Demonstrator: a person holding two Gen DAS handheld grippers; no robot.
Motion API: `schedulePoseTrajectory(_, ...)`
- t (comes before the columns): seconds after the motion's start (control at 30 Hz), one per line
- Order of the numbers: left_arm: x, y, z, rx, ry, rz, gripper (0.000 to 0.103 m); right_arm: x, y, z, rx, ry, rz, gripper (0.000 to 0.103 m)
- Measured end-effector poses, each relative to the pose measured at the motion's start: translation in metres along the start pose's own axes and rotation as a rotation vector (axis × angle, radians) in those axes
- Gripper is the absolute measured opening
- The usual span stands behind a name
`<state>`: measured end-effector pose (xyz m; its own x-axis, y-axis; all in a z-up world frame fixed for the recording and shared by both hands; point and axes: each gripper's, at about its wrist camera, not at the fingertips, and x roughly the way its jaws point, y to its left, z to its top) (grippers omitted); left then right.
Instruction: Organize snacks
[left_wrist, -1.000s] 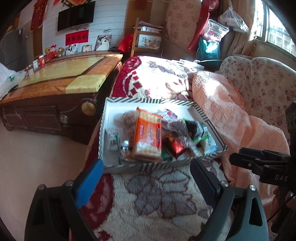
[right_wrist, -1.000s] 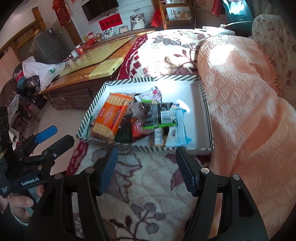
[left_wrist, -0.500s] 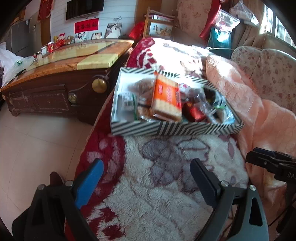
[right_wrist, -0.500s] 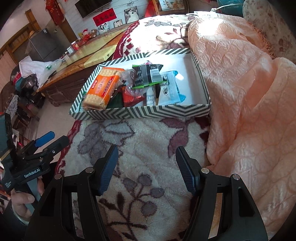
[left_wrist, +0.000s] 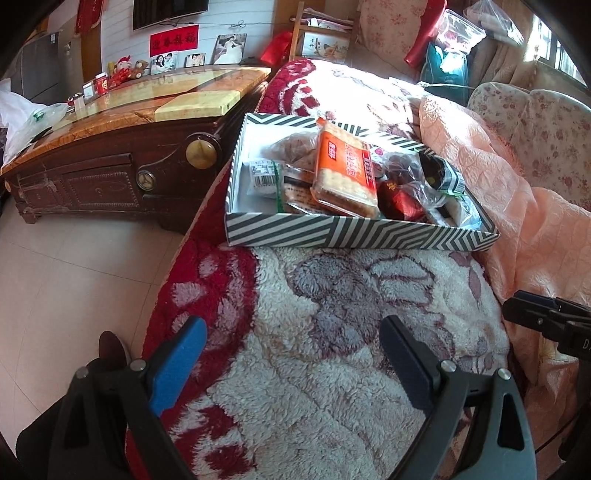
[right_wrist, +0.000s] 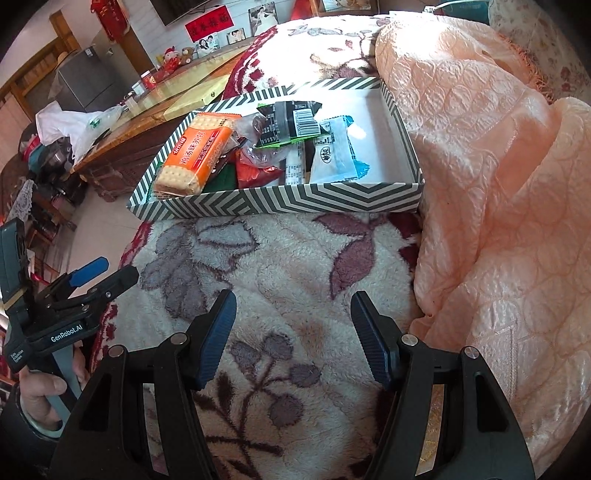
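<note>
The striped box (right_wrist: 332, 197) sits on the fleecy blanket (right_wrist: 280, 258) at twelve o'clock from both grippers, its snacks heaped toward the nine o'clock side, with the orange cracker pack (right_wrist: 195, 155) lying on top. That pack looks best lifted first, gripped across its narrow width. Right gripper (right_wrist: 291, 339) and left gripper (left_wrist: 291, 354) hover apart, fingers spread and empty.
</note>
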<state>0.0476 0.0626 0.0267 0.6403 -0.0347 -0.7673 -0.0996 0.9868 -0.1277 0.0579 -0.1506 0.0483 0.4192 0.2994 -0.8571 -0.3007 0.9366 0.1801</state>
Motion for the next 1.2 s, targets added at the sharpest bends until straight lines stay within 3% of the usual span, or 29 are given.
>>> schedulePoseTrajectory(0.5,0.005,-0.002,-0.003,0.008,0.019,-0.006,0.096,0.004,0.001,-0.002,-0.006,0.015,0.001,0.065)
schedulePoseTrajectory(0.63,0.005,-0.004,0.000,0.016,0.020,0.011,0.096,0.005,0.001,-0.002,-0.002,0.015,0.000,0.070)
schedulePoseTrajectory(0.97,0.000,-0.009,0.003,0.023,-0.005,0.035,0.096,0.001,0.007,0.001,0.014,-0.014,-0.008,0.070)
schedulePoseTrajectory(1.2,-0.011,-0.016,0.012,0.059,-0.073,0.114,0.096,0.005,0.026,0.000,-0.007,-0.053,-0.042,0.070)
